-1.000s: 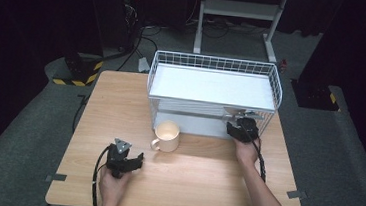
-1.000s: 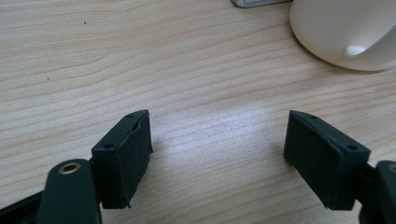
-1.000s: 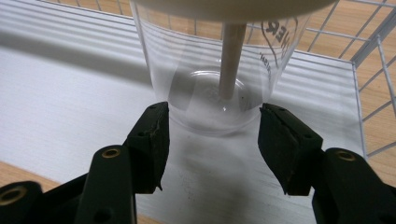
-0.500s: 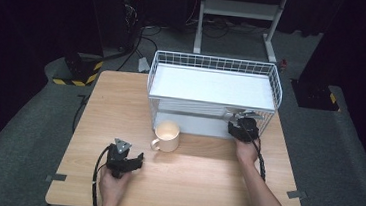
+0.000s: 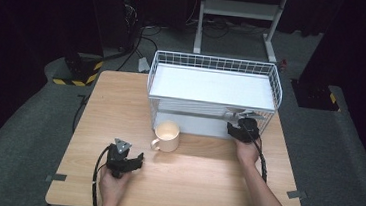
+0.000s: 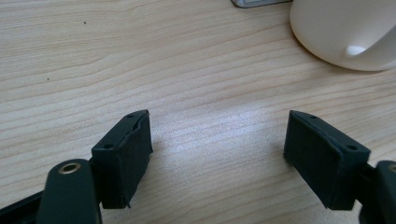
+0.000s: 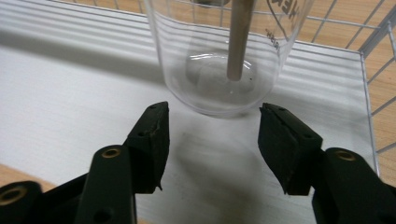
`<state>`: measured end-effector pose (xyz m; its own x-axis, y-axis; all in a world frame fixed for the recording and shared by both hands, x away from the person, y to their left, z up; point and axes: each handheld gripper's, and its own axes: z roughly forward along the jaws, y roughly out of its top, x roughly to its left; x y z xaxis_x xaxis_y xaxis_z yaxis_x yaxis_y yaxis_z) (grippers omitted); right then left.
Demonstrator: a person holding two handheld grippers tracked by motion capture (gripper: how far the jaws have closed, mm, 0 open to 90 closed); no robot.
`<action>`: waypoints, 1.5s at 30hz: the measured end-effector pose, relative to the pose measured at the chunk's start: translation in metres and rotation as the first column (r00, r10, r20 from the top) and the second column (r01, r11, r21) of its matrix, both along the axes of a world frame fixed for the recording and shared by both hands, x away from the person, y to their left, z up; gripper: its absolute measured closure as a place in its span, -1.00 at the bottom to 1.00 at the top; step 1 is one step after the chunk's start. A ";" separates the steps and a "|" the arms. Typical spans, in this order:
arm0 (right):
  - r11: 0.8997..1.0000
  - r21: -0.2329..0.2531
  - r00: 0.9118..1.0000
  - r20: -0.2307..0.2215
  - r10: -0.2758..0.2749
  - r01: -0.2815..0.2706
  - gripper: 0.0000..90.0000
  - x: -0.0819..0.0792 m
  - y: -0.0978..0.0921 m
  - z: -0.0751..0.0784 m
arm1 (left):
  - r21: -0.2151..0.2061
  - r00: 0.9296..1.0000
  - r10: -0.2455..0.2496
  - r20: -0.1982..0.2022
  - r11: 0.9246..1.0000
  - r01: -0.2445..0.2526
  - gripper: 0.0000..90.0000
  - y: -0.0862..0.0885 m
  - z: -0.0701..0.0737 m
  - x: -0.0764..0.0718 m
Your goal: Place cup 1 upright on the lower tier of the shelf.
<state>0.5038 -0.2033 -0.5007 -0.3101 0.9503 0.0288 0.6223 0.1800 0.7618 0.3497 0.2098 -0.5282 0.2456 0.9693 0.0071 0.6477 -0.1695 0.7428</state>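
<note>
Left gripper [image 5: 125,159] low and left of centre in the high view, jaws spread wide over bare table [image 5: 199,179], gripping nothing. Cream mug [image 5: 166,135] just above and right of it near frame centre, standing before the wire rack [image 5: 213,93]; the mug's side at upper right of the left gripper view [image 6: 348,32]. Right gripper [image 5: 241,130] at the rack's lower right, jaws parted, released. Clear glass [image 7: 224,56] with a stick [image 7: 239,39] in it at top centre of the right gripper view, just beyond the jaw tips on the rack's white shelf, apart from them.
</note>
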 end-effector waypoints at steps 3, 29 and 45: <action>1.000 -0.003 1.000 0.002 0.005 -0.005 -0.08 -0.002 0.000 0.002 | 0.000 1.000 0.000 0.000 1.000 0.000 -0.48 0.000 0.000 0.000; 0.997 0.023 0.997 0.039 0.073 -0.074 -0.16 -0.023 -0.009 0.018 | 0.000 1.000 0.000 0.000 1.000 0.000 -0.48 0.000 0.000 0.000; 0.994 0.061 0.994 0.062 0.086 -0.090 -0.17 -0.040 -0.022 0.023 | 0.001 1.000 -0.001 0.000 1.000 0.001 -0.48 0.000 0.000 0.000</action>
